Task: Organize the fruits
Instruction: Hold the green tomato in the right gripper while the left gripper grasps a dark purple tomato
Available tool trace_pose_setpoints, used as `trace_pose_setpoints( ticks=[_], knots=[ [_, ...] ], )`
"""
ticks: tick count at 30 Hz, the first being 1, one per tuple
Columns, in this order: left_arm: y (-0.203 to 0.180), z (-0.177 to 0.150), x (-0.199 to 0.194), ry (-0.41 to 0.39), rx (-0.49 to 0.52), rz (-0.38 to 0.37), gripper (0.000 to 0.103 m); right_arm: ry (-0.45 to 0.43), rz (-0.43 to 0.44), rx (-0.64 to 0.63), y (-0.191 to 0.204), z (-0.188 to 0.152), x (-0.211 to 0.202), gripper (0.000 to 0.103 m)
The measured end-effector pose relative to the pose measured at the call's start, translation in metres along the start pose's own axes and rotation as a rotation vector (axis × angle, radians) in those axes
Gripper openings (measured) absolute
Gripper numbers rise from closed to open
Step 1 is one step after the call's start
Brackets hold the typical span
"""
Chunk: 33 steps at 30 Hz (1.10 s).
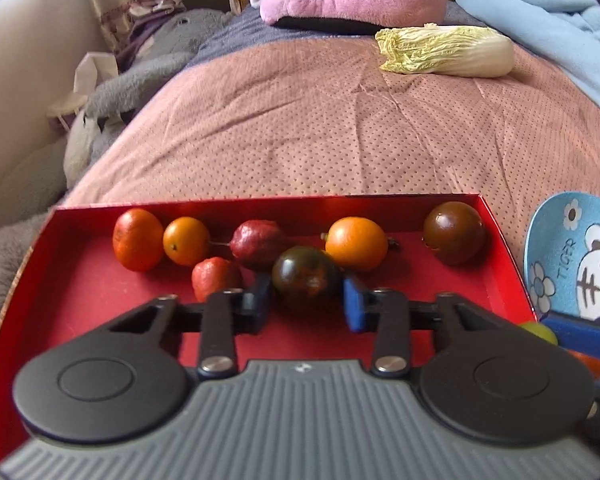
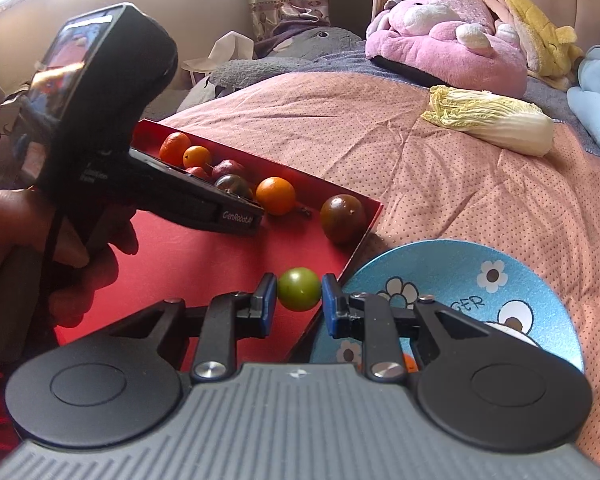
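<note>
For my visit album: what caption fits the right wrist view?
Right gripper pinches a green tomato above the red tray, beside a blue plate.

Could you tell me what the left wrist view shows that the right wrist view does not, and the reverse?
Only the left wrist view shows the left claw from behind, closed on a dark tomato inside the red box.

Only the right wrist view shows the person's hand on the left tool, and the right claw closed on a green tomato by the box's near edge.

Both show the box, its oranges, the blue plate and the cabbage on the bedspread.
</note>
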<state>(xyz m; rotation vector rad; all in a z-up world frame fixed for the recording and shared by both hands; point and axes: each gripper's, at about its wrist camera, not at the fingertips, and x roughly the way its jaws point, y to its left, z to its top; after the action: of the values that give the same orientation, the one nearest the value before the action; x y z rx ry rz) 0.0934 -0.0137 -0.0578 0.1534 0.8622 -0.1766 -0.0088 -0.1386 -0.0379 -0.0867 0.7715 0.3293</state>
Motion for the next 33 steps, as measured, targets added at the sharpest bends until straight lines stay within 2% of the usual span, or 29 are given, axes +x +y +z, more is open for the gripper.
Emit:
trace_pose_setpoints(
  ticks=[15, 23, 33],
  knots=[
    [0.013, -0.008, -0.013, -0.004, -0.055, 0.009, 0.038, -0.011, 0.039, -0.007, 0.024, 0.004, -0.02, 0.028],
    [0.013, -0.016, -0.027, -0.032, -0.045, 0.011, 0.038, -0.011, 0.046, -0.011, 0.032, 0.002, -0.03, 0.028],
    [0.017, -0.024, -0.029, -0.002, -0.034, 0.025, 0.038, -0.015, 0.036, -0.009, 0.037, -0.002, -0.042, 0.028]
  ],
)
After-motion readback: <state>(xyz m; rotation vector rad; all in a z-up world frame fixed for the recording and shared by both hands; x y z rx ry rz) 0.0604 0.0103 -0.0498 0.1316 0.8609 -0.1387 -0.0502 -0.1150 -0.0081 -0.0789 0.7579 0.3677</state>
